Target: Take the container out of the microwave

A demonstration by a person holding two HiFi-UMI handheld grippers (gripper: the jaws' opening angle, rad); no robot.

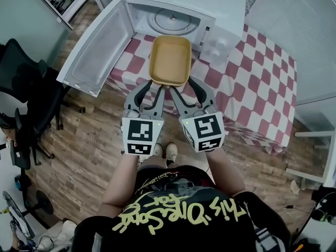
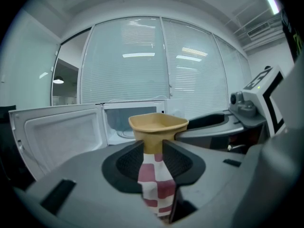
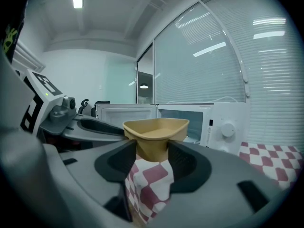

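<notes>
1. The container point(image 1: 170, 60), tan and empty, hangs in the air above the table's point(image 1: 252, 77) near edge, just outside the open microwave point(image 1: 184, 4).
2. The left tongs point(image 1: 156, 88) are partly closed, their pads pressing on the container's near left corner point(image 2: 157, 125).
3. The right tongs point(image 1: 182, 84) are also partly closed, clamped on the near right corner point(image 3: 156, 127).
4. The microwave stands at the table's far left corner; its door point(image 1: 97, 49) swings out past the left edge.
5. The turntable point(image 1: 173, 20) inside is bare.
</notes>
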